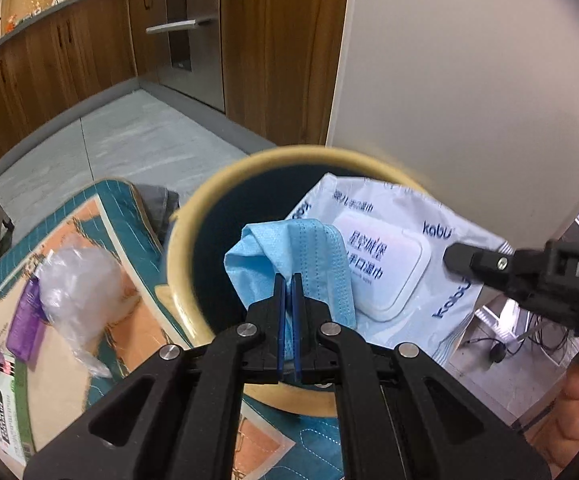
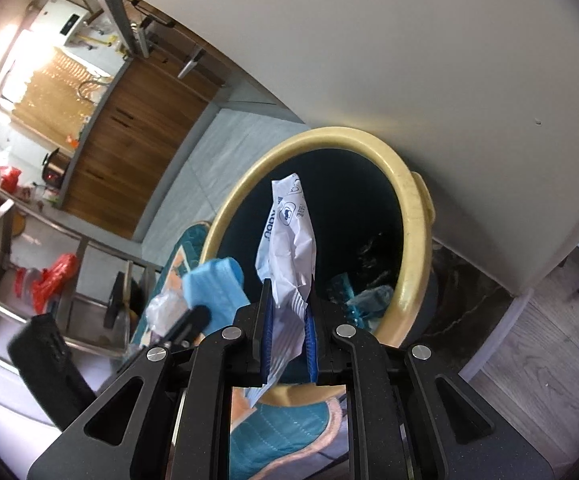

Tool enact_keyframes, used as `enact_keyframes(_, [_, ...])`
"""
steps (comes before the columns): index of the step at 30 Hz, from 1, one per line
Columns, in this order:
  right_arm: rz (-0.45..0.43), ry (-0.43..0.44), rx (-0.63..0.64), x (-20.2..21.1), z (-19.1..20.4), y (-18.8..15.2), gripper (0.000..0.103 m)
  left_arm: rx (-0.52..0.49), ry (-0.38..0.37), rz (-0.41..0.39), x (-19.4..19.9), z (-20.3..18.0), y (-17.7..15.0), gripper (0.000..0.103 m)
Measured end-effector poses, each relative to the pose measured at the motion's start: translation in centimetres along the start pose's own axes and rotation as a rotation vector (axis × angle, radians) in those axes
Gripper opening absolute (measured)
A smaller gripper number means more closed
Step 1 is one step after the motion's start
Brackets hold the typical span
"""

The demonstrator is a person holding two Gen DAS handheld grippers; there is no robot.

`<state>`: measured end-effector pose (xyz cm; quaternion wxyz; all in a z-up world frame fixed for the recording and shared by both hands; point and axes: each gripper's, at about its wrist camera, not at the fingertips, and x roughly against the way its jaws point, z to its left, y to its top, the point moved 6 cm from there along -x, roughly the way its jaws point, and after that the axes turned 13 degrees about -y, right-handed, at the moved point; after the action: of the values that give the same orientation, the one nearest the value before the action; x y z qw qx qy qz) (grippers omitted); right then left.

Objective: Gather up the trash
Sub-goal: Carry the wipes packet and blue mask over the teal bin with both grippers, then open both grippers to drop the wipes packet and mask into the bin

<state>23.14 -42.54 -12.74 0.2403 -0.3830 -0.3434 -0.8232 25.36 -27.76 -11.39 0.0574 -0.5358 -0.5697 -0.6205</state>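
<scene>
left fingers [image 1: 288,280] clamp blue mask [image 1: 289,252]; right fingers [image 2: 288,292] grip "kabu" wipes pack [image 1: 389,264]; above bin [image 1: 193,216]

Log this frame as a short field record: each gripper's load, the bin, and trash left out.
left gripper: shut on blue face mask, over the bin mouth
right gripper: shut on wet wipes pack, over the bin mouth
bin: yellow rim, dark inside, some trash at bottom
left out: clear plastic bag and purple wrapper on patterned mat
</scene>
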Motion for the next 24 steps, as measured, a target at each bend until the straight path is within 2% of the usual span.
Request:
enact_keyframes(5, [0.009,-0.03,-0.007,-0.3,-0.1,-0.1,0.016,0.026,-0.01,0.039,-0.8,0.8,-1.4,0.002])
enact_keyframes(10, [0.008,-0.043,-0.006,-0.4,0.1,-0.1,0.019,0.034,-0.024,0.038,-0.5,0.7,-1.9,0.01])
enact_keyframes(16, [0.006,-0.044,-0.025,-0.4,-0.1,0.0,0.027,0.027,-0.024,0.011,0.8,0.5,-1.6,0.033])
enact_keyframes(18, [-0.003,-0.046,-0.026,-0.3,-0.2,0.1,0.028,0.029,-0.028,-0.003,1.3,0.5,-1.5,0.045])
enact_keyframes(21, [-0.014,-0.051,-0.032,-0.2,-0.5,0.2,0.028,0.031,-0.024,-0.024,2.3,0.6,-1.2,0.056])
enact_keyframes(24, [-0.036,-0.07,-0.039,0.1,-0.6,0.5,0.041,0.03,-0.019,-0.043,3.4,0.8,-1.1,0.062])
